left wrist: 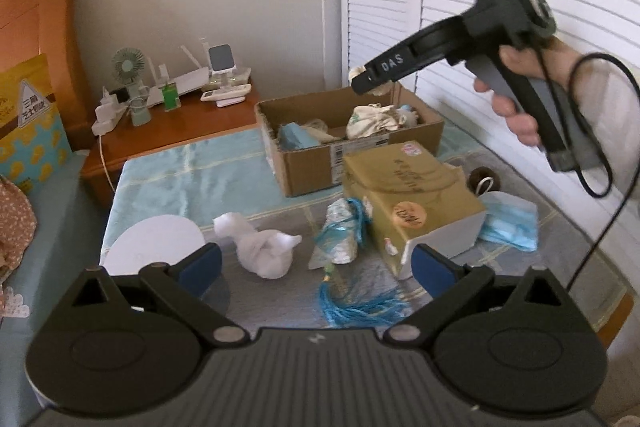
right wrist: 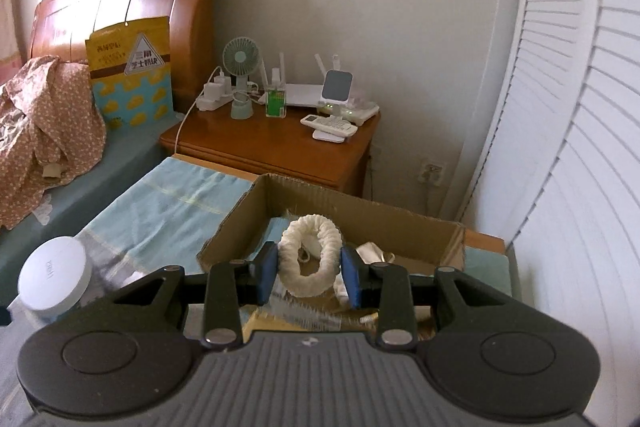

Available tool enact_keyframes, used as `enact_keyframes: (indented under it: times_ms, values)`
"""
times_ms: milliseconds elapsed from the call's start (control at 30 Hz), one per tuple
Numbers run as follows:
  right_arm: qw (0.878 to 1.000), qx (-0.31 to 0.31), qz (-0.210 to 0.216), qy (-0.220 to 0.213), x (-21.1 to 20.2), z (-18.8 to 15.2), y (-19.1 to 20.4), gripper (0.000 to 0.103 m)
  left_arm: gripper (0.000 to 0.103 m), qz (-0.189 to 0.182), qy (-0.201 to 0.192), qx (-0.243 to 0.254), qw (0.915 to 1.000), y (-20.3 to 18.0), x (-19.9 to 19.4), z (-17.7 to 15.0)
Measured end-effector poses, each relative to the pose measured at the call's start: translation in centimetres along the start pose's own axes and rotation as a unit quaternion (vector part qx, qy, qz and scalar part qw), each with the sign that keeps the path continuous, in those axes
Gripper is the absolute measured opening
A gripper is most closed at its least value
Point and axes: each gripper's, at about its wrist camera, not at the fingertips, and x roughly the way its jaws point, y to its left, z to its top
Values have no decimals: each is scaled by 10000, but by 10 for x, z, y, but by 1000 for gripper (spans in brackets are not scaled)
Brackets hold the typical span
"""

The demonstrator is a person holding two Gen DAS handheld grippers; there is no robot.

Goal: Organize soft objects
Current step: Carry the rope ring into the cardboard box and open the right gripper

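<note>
My right gripper (right wrist: 308,273) is shut on a cream fabric scrunchie (right wrist: 310,257) and holds it over the open cardboard box (right wrist: 256,211). In the left wrist view that gripper (left wrist: 366,81) hangs above the box (left wrist: 312,167), with a bit of the scrunchie (left wrist: 356,71) showing at its tip. The box holds a printed cloth pouch (left wrist: 372,121) and a blue fabric piece (left wrist: 294,137). My left gripper (left wrist: 316,261) stands open and empty above the mat. Before it lie a white soft piece (left wrist: 264,247), a sachet with a blue tassel (left wrist: 344,239) and a blue face mask (left wrist: 510,221).
A gold carton (left wrist: 404,195) lies on the mat beside the cardboard box, and a white round lid (left wrist: 154,243) sits at the left. A wooden nightstand (right wrist: 280,151) with a fan and gadgets stands behind. White louvred doors (right wrist: 560,147) close off the right; a bed with a dotted garment (right wrist: 44,135) lies left.
</note>
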Motion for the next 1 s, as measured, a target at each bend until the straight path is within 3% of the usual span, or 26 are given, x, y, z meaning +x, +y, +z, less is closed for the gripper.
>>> enact_keyframes:
  times_ms: [133, 167, 233, 400, 767, 1000]
  values:
    - [9999, -1, 27, 156, 23, 5, -2, 42, 101, -9, 64, -86, 9999, 5, 6, -2]
    - [9999, 6, 23, 168, 27, 5, -2, 53, 101, -11, 89, -105, 9999, 6, 7, -2]
    - [9999, 81, -4, 150, 30, 4, -4, 89, 101, -9, 139, -121, 9998, 8, 10, -3]
    - [9997, 224, 78, 60, 23, -2, -5, 102, 101, -20, 202, -155, 9997, 11, 12, -6]
    - [9996, 288, -78, -34, -27, -30, 7, 103, 101, -45, 122, -126, 9998, 8, 0, -11]
    - [9987, 459, -162, -118, -65, -69, 15, 103, 102, -318, 139, -243, 9991, 7, -8, -15]
